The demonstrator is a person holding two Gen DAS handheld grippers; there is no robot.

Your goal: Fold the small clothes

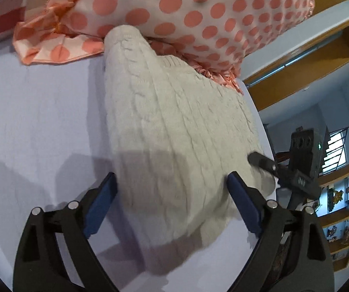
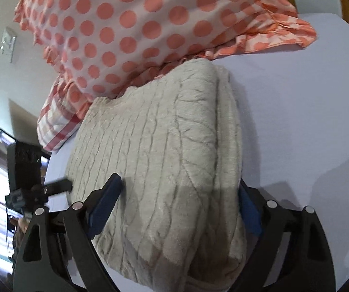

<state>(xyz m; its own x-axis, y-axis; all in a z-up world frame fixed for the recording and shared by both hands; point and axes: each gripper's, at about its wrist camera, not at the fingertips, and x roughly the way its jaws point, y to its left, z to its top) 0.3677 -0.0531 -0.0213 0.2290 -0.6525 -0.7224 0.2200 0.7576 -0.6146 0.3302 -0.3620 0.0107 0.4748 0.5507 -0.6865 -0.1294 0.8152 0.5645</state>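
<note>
Blue-padded left gripper (image 1: 172, 194) stands wide apart around the one folded cream cable-knit sweater (image 1: 174, 131) on the pale lilac sheet (image 1: 40, 112). The right gripper (image 2: 179, 202) is also spread over it. One dotted orange pillow (image 2: 125, 29) touches behind; only the right view shows a checked pillow (image 2: 55, 126).

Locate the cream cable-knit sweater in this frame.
The cream cable-knit sweater lies folded on the lavender sheet, between both open grippers, its far end against the polka-dot pillow.
</note>
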